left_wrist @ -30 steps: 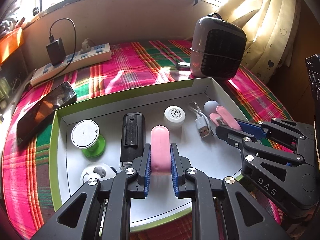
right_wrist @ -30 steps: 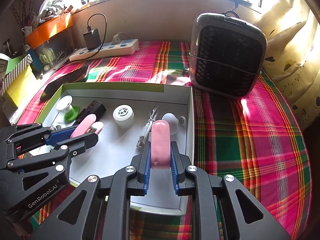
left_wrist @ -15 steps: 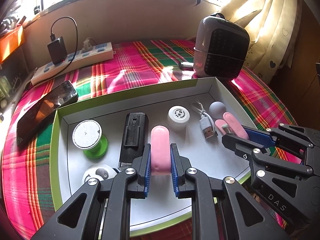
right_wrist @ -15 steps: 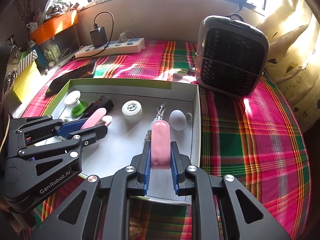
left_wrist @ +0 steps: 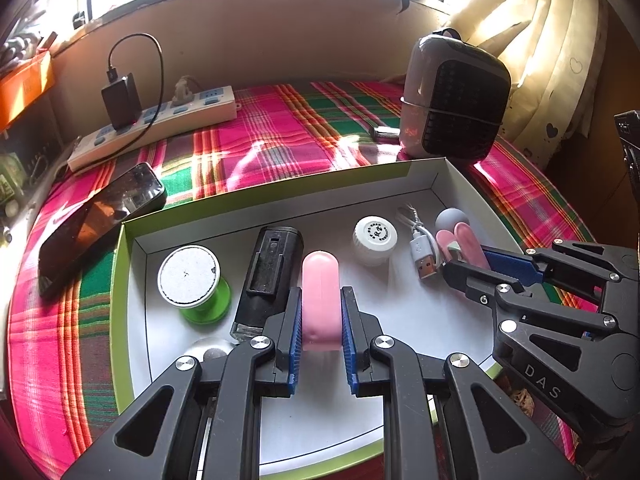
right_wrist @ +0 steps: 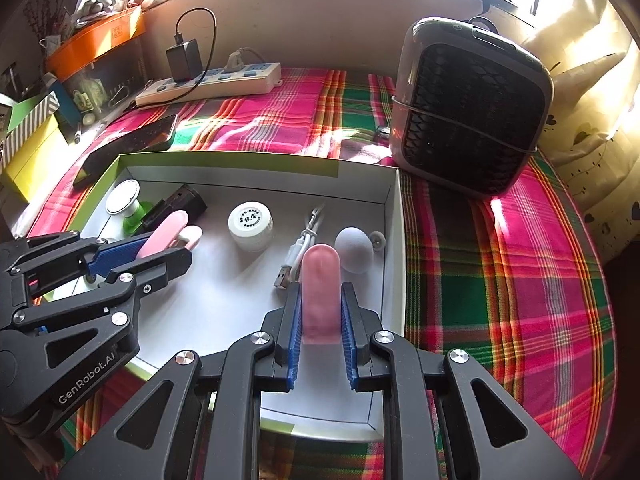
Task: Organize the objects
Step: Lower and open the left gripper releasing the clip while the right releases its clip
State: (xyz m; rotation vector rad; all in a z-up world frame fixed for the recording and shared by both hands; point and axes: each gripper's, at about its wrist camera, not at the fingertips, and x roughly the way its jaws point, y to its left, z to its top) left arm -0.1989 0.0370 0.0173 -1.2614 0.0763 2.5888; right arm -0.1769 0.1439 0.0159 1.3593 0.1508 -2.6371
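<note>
- Left gripper (left_wrist: 321, 312): jaws drawn in tight on a pink piece (left_wrist: 321, 296), blue pads pressing both its sides; the rounded end juts forward past the fingertips, above the floor of the box (left_wrist: 280, 188).
- Right gripper (right_wrist: 321, 312): likewise clamped on a second pink piece (right_wrist: 321, 288), held over the box's right portion, just inside the right wall.
- In the right wrist view a smaller pink part shows beside the left gripper's piece; whether the two are joined cannot be told.
- Hidden: the rear end of each pink piece is buried between the pads. A round pale item at the box's near left corner is mostly covered by the left gripper's linkage and cannot be identified.
- Inside the box, apart from both grippers: green spool (left_wrist: 192, 280), black device (left_wrist: 266, 280), white cap (left_wrist: 375, 236), USB cable (left_wrist: 420, 248), grey ball (right_wrist: 354, 248).
- Outside, on the plaid cloth (left_wrist: 280, 132): phone (left_wrist: 100, 224), power strip (left_wrist: 160, 128), small heater (right_wrist: 468, 116).
</note>
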